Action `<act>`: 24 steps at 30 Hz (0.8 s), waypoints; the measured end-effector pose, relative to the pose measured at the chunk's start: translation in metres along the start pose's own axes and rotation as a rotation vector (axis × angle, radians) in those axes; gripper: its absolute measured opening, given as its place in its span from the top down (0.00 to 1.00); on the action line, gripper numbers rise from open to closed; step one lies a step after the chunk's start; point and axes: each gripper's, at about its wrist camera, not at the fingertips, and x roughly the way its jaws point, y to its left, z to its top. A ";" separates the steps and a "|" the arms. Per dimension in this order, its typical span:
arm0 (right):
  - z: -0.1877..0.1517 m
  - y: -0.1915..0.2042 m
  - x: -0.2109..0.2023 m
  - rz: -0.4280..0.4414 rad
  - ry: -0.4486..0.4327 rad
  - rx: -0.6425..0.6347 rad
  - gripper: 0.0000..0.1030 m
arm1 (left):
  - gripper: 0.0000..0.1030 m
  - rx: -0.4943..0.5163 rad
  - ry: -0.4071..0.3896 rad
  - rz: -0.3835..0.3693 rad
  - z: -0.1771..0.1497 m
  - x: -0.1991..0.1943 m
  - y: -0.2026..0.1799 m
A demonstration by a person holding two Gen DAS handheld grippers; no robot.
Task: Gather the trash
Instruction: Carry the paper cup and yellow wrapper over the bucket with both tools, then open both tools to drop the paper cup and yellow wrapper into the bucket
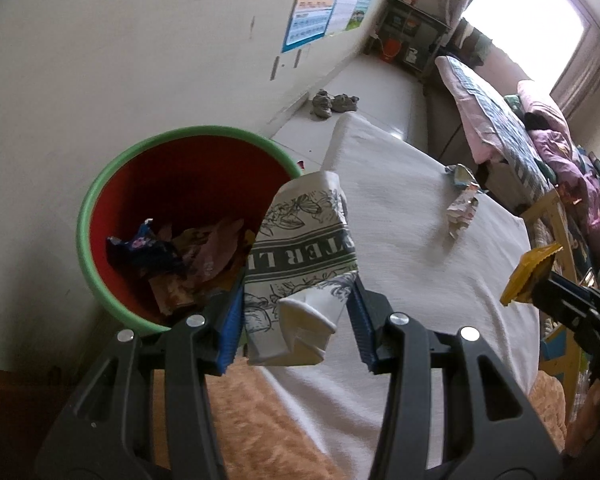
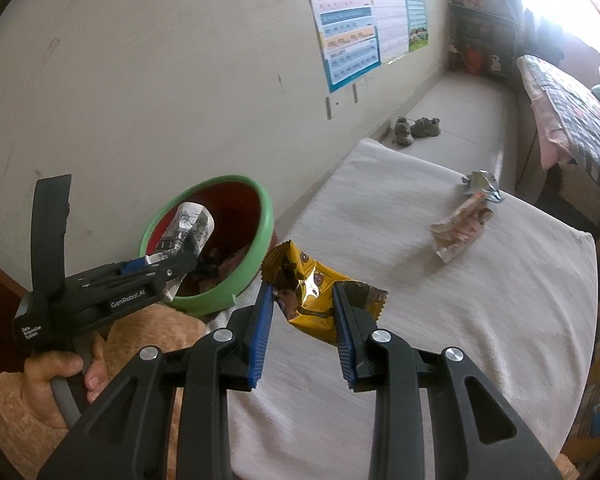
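A red bin with a green rim point(image 1: 100, 184) stands at the table's left edge, with several wrappers inside; it also shows in the right wrist view point(image 2: 266, 216). My left gripper point(image 1: 298, 292) is shut on a crumpled white paper cup with black print point(image 1: 304, 248), held at the bin's right rim; in the right wrist view the cup point(image 2: 190, 228) is over the bin. My right gripper point(image 2: 302, 300) is shut on a yellow snack wrapper point(image 2: 316, 292), held above the table just right of the bin. Two more wrappers point(image 2: 464, 224) lie on the table's far right.
The table has a white cloth point(image 2: 460, 340). A cream wall with posters point(image 2: 352, 24) runs behind the bin. Shoes point(image 2: 416, 128) lie on the floor beyond the table. A bed with patterned bedding point(image 1: 500, 120) stands at right under a bright window.
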 end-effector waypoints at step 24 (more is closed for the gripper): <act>0.077 0.092 0.094 0.232 0.050 -0.053 0.70 | 0.56 -0.114 0.027 0.148 0.025 0.023 0.101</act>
